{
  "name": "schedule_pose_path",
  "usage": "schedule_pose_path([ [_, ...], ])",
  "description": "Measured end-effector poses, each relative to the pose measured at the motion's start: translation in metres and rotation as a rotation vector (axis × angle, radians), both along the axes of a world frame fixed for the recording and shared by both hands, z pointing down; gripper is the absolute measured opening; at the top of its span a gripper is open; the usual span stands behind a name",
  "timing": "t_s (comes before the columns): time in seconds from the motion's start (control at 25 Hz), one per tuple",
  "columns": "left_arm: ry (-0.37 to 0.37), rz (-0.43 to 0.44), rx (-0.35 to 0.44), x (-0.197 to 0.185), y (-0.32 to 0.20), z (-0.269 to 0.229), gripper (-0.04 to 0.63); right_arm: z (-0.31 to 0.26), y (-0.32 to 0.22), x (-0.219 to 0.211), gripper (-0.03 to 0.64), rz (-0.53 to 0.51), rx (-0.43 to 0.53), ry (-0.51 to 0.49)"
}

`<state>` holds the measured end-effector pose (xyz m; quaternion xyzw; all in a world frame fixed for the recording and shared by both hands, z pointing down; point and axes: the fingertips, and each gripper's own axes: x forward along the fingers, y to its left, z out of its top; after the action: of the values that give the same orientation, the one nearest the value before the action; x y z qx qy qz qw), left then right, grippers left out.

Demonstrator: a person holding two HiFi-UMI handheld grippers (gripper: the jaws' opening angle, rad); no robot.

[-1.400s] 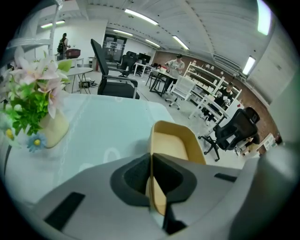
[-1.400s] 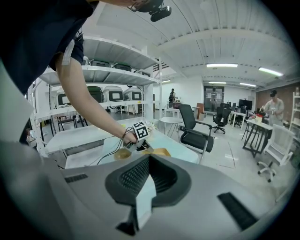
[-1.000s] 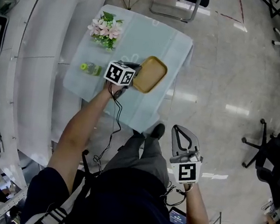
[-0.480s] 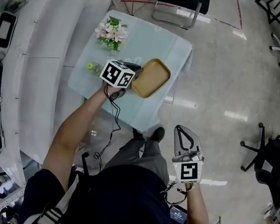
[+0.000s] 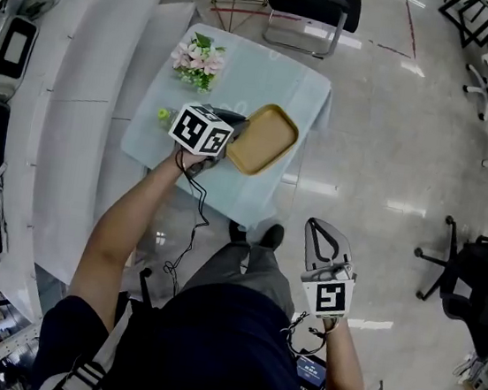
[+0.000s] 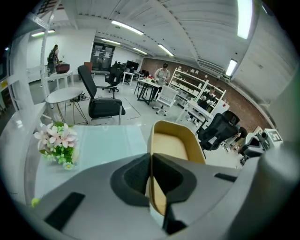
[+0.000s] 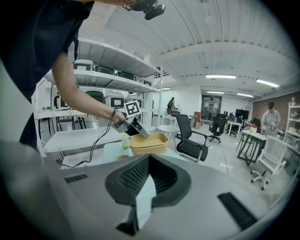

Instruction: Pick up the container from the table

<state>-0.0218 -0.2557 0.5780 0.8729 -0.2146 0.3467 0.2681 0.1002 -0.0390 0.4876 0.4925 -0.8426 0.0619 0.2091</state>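
Observation:
A tan, shallow container [image 5: 265,137] hangs tilted above the table [image 5: 285,84], which is covered in pale blue cloth. My left gripper [image 5: 237,130] is shut on its near rim. In the left gripper view the dark pads [image 6: 136,174] pinch the container [image 6: 174,143] wall edge-on. The right gripper view shows the container [image 7: 149,143] clear of the tabletop, with the left gripper [image 7: 137,127] holding its edge. My right gripper [image 5: 315,224] is low at the person's right side, far from the table. Its jaws are shut with nothing held.
A bunch of pink flowers [image 5: 200,57] and a small green bottle [image 5: 163,115] stand on the table's left part. A black chair [image 5: 311,0] sits behind the table. White shelving [image 5: 28,72] runs along the left. An office chair [image 5: 475,265] stands at the right.
The left gripper has risen with the container in its jaws, so both look larger and nearer the head camera. The right gripper has barely shifted.

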Motion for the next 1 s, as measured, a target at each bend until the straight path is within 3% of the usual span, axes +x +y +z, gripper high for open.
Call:
schedule_pose_path([
  [0.64,0.072,0.032,0.047,-0.017,0.056,-0.069,0.015,-0.022,0.007,-0.001,0.003,0.003,0.043,0.006],
  [1.0,0.097,-0.028,0.090,-0.043,0.085,-0.095,0.014,-0.033,0.010,-0.001,0.003,0.023,0.052,-0.024],
])
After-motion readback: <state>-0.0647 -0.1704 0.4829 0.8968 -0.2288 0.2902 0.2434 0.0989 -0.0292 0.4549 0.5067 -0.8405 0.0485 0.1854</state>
